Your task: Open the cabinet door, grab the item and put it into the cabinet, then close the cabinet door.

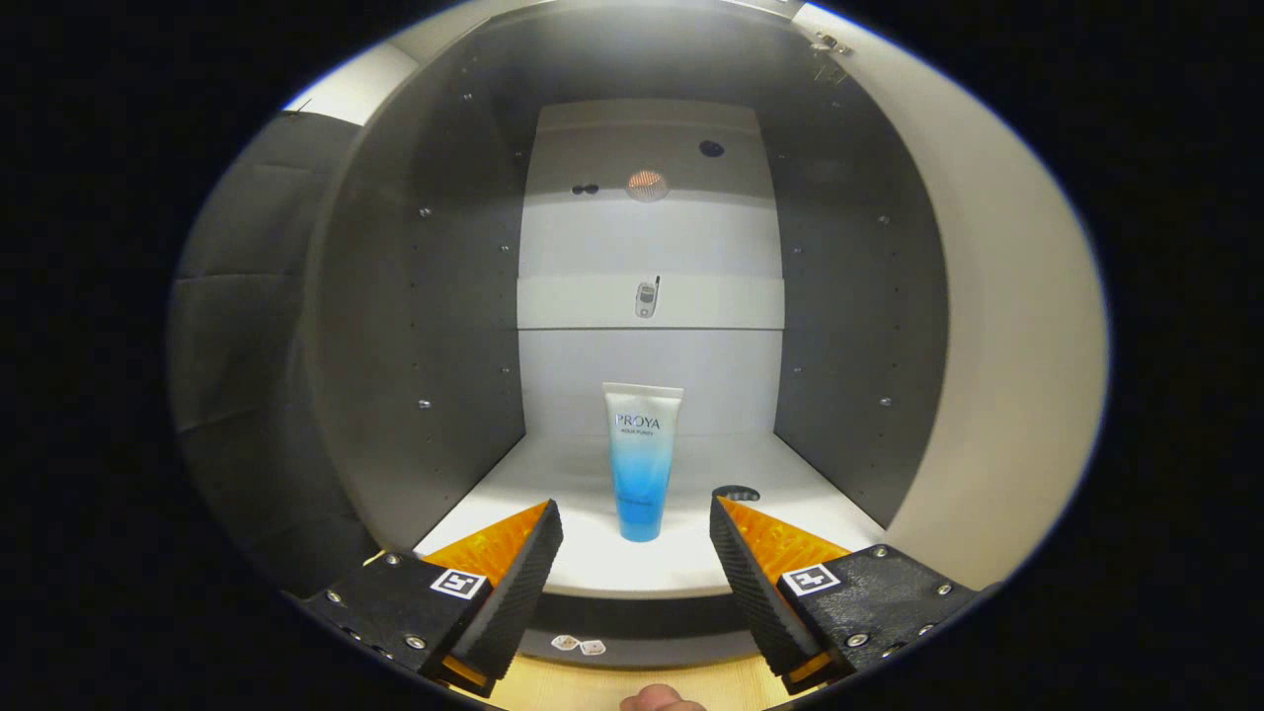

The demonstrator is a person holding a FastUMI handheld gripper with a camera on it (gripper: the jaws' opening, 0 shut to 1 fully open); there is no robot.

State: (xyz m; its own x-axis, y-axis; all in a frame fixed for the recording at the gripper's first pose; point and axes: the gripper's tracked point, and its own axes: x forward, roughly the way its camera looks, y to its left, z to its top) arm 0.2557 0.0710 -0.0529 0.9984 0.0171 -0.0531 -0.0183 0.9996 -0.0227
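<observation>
A staged test booth rather than a lived-in home: black padded cloth wall (237, 326) at the frame's left, a bare cabinet (464, 326) at centre with peg-holed grey sides, pale wood floor (592, 686) at bottom.

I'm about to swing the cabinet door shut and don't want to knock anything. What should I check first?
1. Tube stands upright on the cabinet floor: ok.
2. Gripper open, fingers apart, not touching the tube: ok.
3. Fingers out of the cabinet, short of its front edge: cannot tell.
4. Door swung open beside the right wall: ok.
5. Tube set back from the front edge: ok.
</observation>
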